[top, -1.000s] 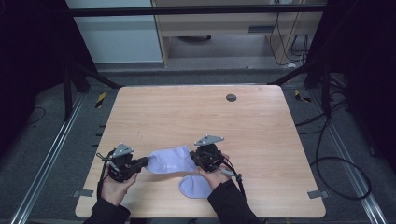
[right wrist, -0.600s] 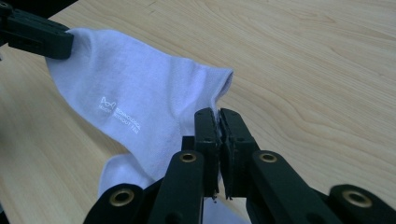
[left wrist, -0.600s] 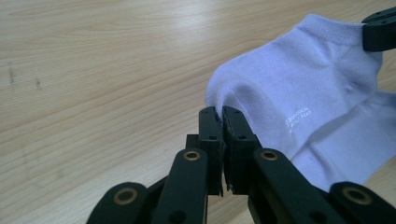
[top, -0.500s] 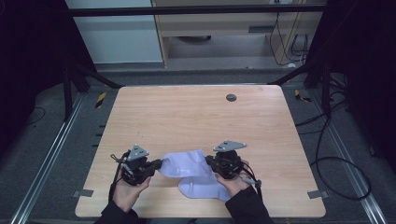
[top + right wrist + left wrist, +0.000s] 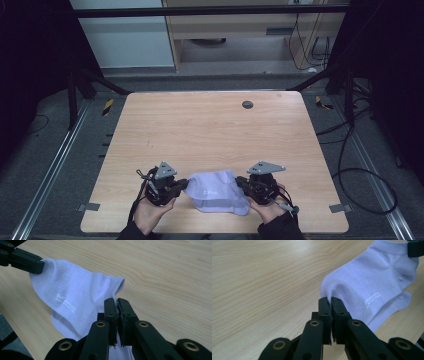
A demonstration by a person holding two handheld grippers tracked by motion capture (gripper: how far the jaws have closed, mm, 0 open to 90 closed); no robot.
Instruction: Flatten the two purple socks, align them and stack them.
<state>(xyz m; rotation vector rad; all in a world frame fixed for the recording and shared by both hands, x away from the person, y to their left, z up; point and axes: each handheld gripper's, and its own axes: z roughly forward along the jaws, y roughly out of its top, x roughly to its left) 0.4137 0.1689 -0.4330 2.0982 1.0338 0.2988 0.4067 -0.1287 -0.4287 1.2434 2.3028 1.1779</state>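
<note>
A pale lavender ankle sock (image 5: 216, 191) with small white lettering lies stretched between the two grippers near the table's front edge. My left gripper (image 5: 184, 185) is shut on the sock's toe end (image 5: 332, 291), jaws pressed together on the fabric. Shut on the cuff end is my right gripper (image 5: 240, 184), with the sock (image 5: 72, 300) spreading away from its jaws. In the right gripper view the left gripper's jaws (image 5: 37, 265) pinch the far corner. A hand holds each gripper from below.
The wooden table (image 5: 210, 130) has a small dark round grommet (image 5: 247, 104) near its far edge. Black frame rails and cables lie on the floor around it. The table's front edge is just below the hands.
Both grippers moved toward the front edge and spread wider apart, carrying the sock with them and pulling it flatter between them.
</note>
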